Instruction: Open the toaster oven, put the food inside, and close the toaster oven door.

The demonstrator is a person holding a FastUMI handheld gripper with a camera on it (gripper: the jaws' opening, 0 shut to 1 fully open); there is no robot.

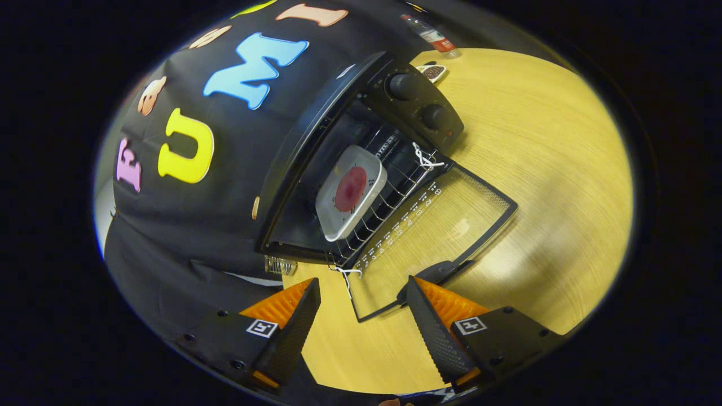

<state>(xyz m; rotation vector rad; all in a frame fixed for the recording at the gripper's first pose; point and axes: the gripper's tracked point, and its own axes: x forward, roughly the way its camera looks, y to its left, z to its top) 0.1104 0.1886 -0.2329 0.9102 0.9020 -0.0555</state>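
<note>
I've got the fingers (361, 316) spread wide, empty, nothing btwn them but bare tabletop (541, 169) and the near edge of the glass door (434, 237). Toaster oven (361, 146) sits toward the tabletop's far edge against the booth wall, door dropped fully open and lying flat. Food (350, 189), a red round on a white tray (351, 192), is already on the wire rack (389, 197) inside. So, as I judge it, only the closing is left.

Risks: door handle (437, 273) sits just ahead of one finger, off-centre. If I lift from that side w/o centring, the finger could slip off and the door fall back. Rack looks pulled partly out; string ties (424, 158) link it to the door, so a fast swing may jolt the tray or snag.

Count: 1 oven, 1 door, 1 tray, 1 food item, 2 knobs (420, 101), 1 bottle (433, 36) and 1 small dish (433, 71) at the far edge.
</note>
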